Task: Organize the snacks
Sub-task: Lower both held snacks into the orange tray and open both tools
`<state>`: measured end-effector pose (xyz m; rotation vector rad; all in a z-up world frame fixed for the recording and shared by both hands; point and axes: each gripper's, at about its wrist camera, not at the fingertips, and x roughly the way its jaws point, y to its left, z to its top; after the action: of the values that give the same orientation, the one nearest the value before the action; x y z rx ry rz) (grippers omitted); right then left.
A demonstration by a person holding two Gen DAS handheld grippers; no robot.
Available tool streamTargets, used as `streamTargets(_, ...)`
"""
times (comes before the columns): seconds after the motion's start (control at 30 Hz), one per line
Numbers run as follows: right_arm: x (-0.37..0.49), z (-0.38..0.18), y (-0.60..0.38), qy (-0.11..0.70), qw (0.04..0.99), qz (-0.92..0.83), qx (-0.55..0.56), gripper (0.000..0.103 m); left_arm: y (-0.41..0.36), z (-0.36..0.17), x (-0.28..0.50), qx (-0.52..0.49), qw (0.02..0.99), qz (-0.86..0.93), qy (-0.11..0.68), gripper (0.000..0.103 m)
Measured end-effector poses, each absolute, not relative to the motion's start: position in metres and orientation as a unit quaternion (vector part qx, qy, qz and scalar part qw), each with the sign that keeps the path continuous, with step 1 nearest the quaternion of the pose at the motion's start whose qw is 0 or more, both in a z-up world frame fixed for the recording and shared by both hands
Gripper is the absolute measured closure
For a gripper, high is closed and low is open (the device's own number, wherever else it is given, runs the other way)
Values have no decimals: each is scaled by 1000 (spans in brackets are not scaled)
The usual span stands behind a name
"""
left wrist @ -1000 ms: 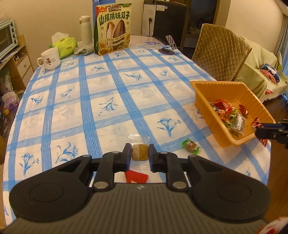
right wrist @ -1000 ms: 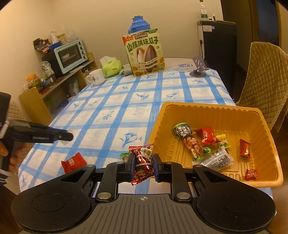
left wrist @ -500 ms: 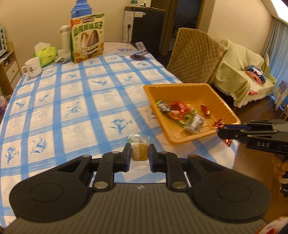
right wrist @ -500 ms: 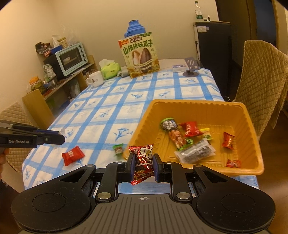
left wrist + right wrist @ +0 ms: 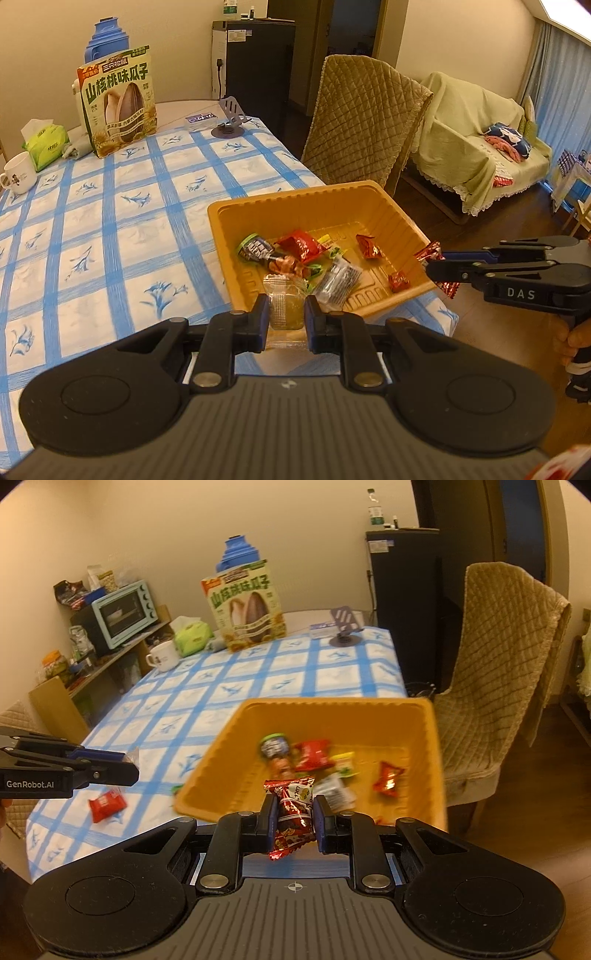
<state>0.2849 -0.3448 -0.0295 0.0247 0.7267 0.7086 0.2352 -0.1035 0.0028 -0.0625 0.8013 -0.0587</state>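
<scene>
Orange tray (image 5: 402,218) sits right at the bench (image 5: 122,206) corner, its near side close to the edge, w/ a quilted chair (image 5: 362,122) just behind it at upper right of the left wrist view. Left half of the bench is mostly bare checked cloth, so lots of room there. A big seed bag (image 5: 117,103), mug (image 5: 16,178) and tissue pack (image 5: 46,146) are way back, upper left.

Left tool (image 5: 286,314) is clamped on a clear packet w/ a yellowish-brown block (image 5: 286,306), lower centre, over the tray's near rim. Right tool (image 5: 294,810) grips a shiny red wrapped candy (image 5: 291,812), also at the near rim. Tray holds several wrapped snacks, mostly red. One red packet (image 5: 107,805) still lies on the cloth, lower left of the right wrist view, near the bench edge.
</scene>
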Motion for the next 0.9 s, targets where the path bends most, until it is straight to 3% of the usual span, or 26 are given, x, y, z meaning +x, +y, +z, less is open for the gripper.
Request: streamTargets(0.9,351,-47,-362,362,867,342,10,82,-122,-60,325,-17,890,35,455,85)
